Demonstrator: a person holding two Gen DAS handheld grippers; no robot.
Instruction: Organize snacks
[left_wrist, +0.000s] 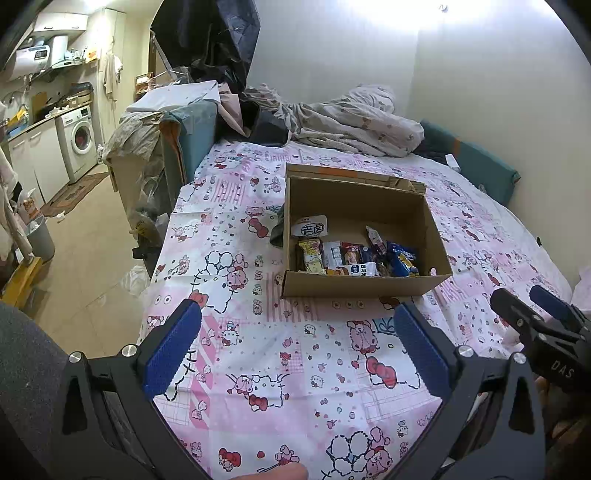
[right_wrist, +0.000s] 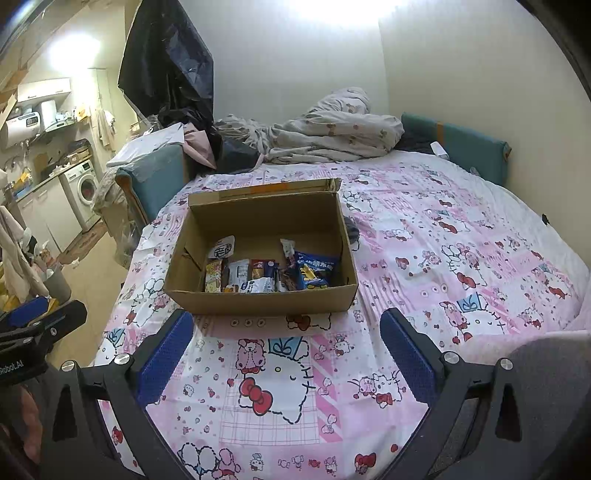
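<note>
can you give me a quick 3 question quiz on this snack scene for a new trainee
1. True or false: the left gripper is shut on a snack.
2. Where do the snack packets lie in the cardboard box? A) along the near wall B) along the far wall C) outside it, on the bedsheet
3. Fill in: the right gripper is ____ and holds nothing.

Key: 1 false, both its fingers are spread with only sheet between them; 2 A; 3 open.
</note>
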